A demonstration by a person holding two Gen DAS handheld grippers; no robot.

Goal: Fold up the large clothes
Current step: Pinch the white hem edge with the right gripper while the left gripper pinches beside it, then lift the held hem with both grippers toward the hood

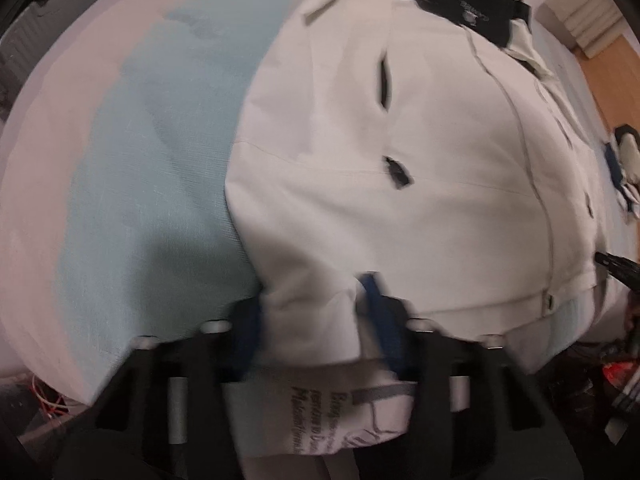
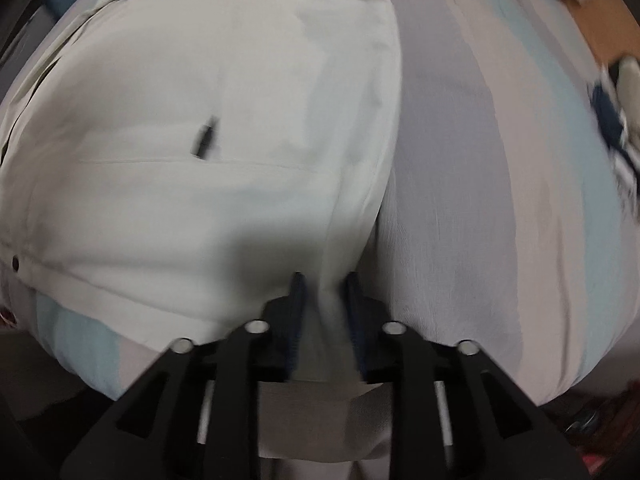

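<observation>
Large off-white fabric jacket [image 1: 380, 160] lies flat on the pastel-striped bed [image 1: 152, 160], hem at 6 o'clock pinched by left gripper [image 1: 316, 320] and right gripper [image 2: 322, 292], jaws narrow on cloth; thin bites may slip when lifted.

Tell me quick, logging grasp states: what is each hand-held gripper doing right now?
Left hand-held gripper: closed on the hem of the white jacket.
Right hand-held gripper: closed on the same jacket's hem.
</observation>
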